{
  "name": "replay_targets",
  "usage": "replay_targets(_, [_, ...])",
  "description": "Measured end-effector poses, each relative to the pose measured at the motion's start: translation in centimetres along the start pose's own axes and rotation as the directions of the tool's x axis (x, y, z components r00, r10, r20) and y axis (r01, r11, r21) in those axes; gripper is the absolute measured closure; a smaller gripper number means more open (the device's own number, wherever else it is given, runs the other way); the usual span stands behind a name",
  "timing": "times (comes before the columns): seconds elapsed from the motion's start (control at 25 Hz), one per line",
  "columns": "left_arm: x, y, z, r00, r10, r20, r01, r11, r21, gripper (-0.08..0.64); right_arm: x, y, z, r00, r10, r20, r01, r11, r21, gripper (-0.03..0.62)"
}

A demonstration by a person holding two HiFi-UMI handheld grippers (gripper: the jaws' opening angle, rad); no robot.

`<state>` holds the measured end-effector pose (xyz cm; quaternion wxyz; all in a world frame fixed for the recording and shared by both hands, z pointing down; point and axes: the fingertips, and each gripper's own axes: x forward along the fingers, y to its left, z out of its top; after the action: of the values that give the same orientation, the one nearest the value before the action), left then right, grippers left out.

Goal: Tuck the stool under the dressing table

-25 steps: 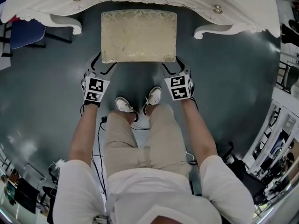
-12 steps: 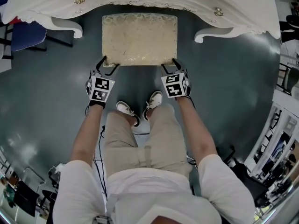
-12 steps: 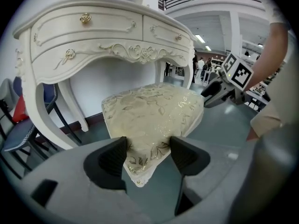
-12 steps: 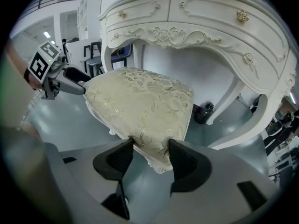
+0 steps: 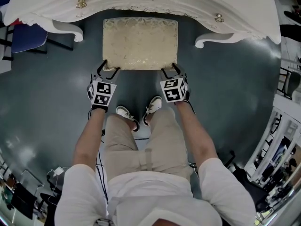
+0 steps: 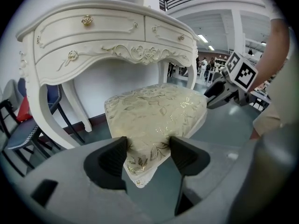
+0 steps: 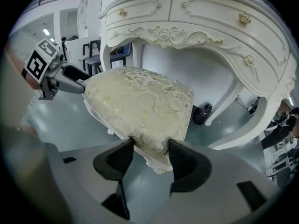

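The stool (image 5: 140, 44) has a cream, gold-leaf patterned cushion and stands on the grey floor, its far edge just under the front of the white carved dressing table (image 5: 56, 4). My left gripper (image 5: 109, 67) is shut on the stool's near left corner, with the pads pressing the cushion (image 6: 154, 111) from both sides around the left gripper (image 6: 147, 146). My right gripper (image 5: 169, 68) grips the near right corner the same way, and the cushion (image 7: 140, 101) bulges between the jaws of the right gripper (image 7: 151, 150). Each gripper shows in the other's view.
The table's curved legs (image 5: 70, 29) (image 5: 209, 36) flank the stool on either side. A blue chair (image 5: 26, 34) stands left of the table. The person's feet (image 5: 138, 111) are just behind the stool. A small dark object (image 7: 202, 113) lies on the floor by the right leg.
Both grippers have come down and in onto the stool's near corners, and their jaws have narrowed from wide apart to pressing on the cushion.
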<state>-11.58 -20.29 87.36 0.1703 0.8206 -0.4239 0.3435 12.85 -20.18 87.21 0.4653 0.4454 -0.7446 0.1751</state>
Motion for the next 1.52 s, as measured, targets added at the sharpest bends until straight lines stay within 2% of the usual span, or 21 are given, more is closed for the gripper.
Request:
replay_targets(0.6, [1.3, 1.4, 1.6, 1.000, 0.003, -0.002, -0.003, 1.000, 0.001, 0.265, 0.9, -1.3, 1.6, 0.999, -0.014, 0.029, 0.014, 1.000, 0.005, 0.351])
replay_targets(0.76, [1.9, 2.0, 2.3, 1.000, -0.003, 0.021, 0.003, 1.000, 0.000, 0.265, 1.4, -1.9, 2.1, 0.999, -0.015, 0.044, 0.015, 1.000, -0.003, 0.351])
replay_targets(1.52, [4.4, 4.9, 5.7, 1.000, 0.019, 0.004, -0.019, 1.000, -0.002, 0.264, 3.7, -4.4, 5.4, 0.997, -0.036, 0.073, 0.037, 0.999, -0.003, 0.353])
